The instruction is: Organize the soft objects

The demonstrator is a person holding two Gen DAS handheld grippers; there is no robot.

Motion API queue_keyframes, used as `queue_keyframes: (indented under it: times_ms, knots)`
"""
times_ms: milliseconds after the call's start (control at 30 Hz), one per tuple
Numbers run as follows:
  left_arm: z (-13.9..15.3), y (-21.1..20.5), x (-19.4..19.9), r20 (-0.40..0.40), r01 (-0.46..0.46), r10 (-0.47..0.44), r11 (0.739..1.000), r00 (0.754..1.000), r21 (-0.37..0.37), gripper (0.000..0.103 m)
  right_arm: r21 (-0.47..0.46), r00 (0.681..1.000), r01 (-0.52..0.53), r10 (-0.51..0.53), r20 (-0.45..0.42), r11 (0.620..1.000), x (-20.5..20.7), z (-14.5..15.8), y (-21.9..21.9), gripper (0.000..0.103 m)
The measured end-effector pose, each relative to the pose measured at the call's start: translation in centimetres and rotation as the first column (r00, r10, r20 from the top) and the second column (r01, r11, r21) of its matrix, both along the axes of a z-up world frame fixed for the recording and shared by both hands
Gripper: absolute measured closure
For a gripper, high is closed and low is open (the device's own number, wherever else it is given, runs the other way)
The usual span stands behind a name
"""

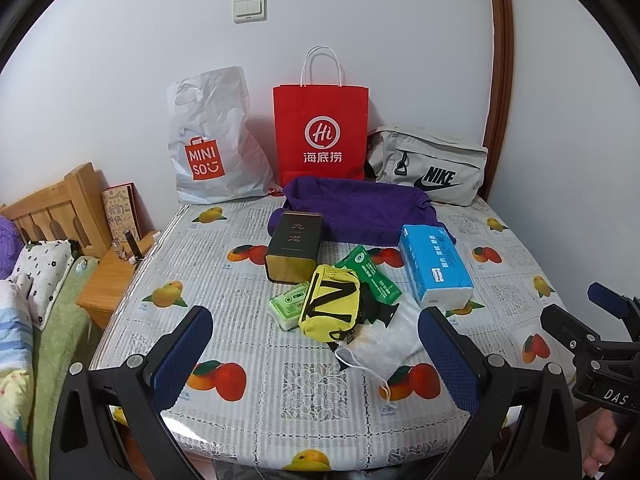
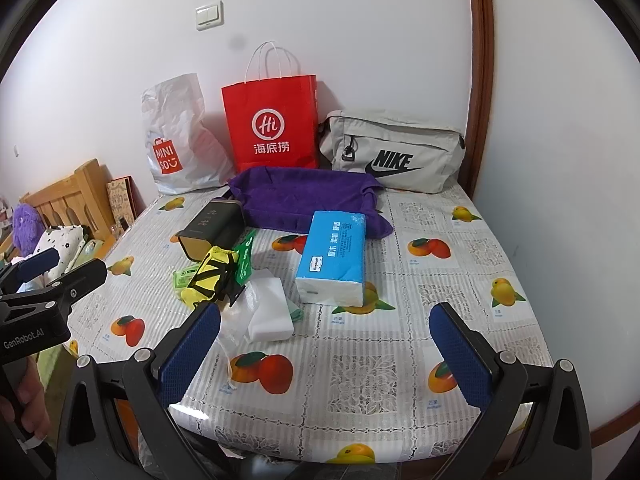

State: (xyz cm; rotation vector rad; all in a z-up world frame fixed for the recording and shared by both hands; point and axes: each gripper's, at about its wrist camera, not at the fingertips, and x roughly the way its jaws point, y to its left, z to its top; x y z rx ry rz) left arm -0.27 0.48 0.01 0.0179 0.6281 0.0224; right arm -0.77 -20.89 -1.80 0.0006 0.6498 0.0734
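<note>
Fruit-print tabletop [image 1: 248, 384] against a white wall: three bags line its far edge, purple towel [image 1: 360, 210] before them, tissue pack [image 1: 434, 266] and yellow pouch [image 1: 330, 304] mid-table; left gripper [image 1: 316, 354] and right gripper [image 2: 326, 350] hover released at its near edge.

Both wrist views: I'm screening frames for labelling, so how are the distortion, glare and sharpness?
Left wrist view: strong fisheye bending, door frame bowed, black corners; glare on the tablecloth near edge; blue tissue pack print sharp. Right wrist view: same bending; similar glare; soft shadow under the tissue pack.
</note>
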Motion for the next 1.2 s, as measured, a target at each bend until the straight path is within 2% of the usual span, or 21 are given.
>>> queue_keyframes:
  times_ms: [133, 233, 300, 467, 633, 767, 867, 1100, 1200]
  knots:
    - [0.0, 0.0, 0.1, -0.019, 0.002, -0.003, 1.0, 1.0, -0.027, 0.0, 0.003, 1.0, 0.001, -0.001, -0.002, 1.0, 0.0, 0.0, 0.0, 0.0]
    - [-0.5, 0.2, 0.3, -0.051, 0.01, -0.015, 0.994, 0.999, -0.112, 0.0, 0.008, 1.0, -0.003, 0.003, 0.0, 1.0, 0.1, -0.1, 0.0, 0.0]
    - [-0.8, 0.4, 0.6, -0.061, 0.013, -0.022, 0.99, 0.998, -0.143, 0.0, 0.011, 1.0, -0.006, 0.006, 0.001, 1.0, 0.2, -0.3, 0.0, 0.0]
    - [-2.4, 1.4, 1.5, -0.081, 0.01, -0.021, 0.99, 0.997, -0.138, 0.0, 0.021, 1.0, -0.005, 0.005, -0.006, 1.0, 0.9, -1.4, -0.3, 0.0]
    - [-5.3, 2.7, 3.2, -0.189, -0.006, -0.023, 0.989, 0.982, -0.151, 0.0, 0.055, 0.999, -0.015, 0.018, -0.049, 0.998, 2.0, -3.2, -0.6, 0.0]
    - [-7.4, 3.3, 4.6, -0.168, -0.006, -0.023, 0.986, 0.986, -0.17, 0.0, 0.058, 0.996, -0.03, 0.034, -0.079, 0.998, 2.9, -4.8, -0.3, 0.0]
    - [-8.8, 3.5, 5.6, -0.189, -0.007, -0.023, 0.988, 0.982, -0.157, 0.0, 0.037, 0.993, -0.037, 0.041, -0.109, 0.999, 3.8, -6.2, 0.1, 0.0]
    - [-10.8, 2.8, 8.6, -0.202, 0.067, -0.104, 0.981, 0.974, -0.181, 0.0, 0.025, 0.983, -0.035, 0.039, -0.182, 0.999, 5.8, -9.1, -0.1, 0.0]
    - [-11.3, 1.6, 9.8, -0.203, 0.122, -0.152, 0.98, 0.967, -0.156, 0.0, 0.036, 0.977, -0.027, 0.034, -0.212, 0.999, 6.7, -10.4, -0.6, 0.0]
